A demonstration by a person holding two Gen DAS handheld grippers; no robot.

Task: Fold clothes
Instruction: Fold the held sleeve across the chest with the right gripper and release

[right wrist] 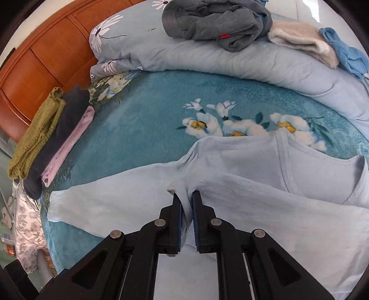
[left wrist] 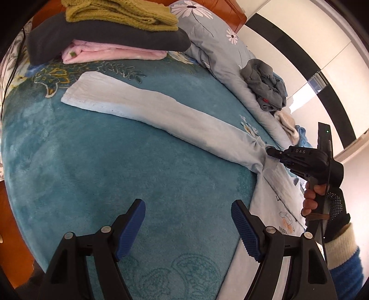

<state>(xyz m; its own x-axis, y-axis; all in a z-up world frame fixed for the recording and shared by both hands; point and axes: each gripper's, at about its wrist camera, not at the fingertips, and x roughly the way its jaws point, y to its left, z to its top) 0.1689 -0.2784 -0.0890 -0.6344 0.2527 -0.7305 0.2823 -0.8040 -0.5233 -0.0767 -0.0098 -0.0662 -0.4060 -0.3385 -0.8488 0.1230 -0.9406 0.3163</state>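
- A pale blue long-sleeved cotton shirt (right wrist: 265,207) lies spread on the teal plush floral blanket (left wrist: 115,173) that covers the bed. One sleeve (left wrist: 138,103) stretches out flat towards the headboard end, where the folded stack sits.
- The right gripper (right wrist: 186,200) points down at the spot where that sleeve meets the body. Its fingers (right wrist: 177,221) stand nearly together, with a bunched fold of the blue cloth between them, so I take it as a pinch at the armpit seam.
- The left gripper (left wrist: 188,221) hovers over bare blanket just beside the shirt's edge, its blue-padded fingers (left wrist: 131,228) spread wide and holding nothing.
- The step in hand looks like the sleeve fold: the shirt is laid out but not yet folded.
- Next, the free left gripper probably needs to take the sleeve near its cuff and carry it across the body, while the pinched seam anchors the crease.
- A stack of folded clothes, with an olive knitted jumper (left wrist: 120,13) on top, waits at the headboard corner; a crumpled grey garment (right wrist: 214,20) lies on the rolled duvet along the far edge.
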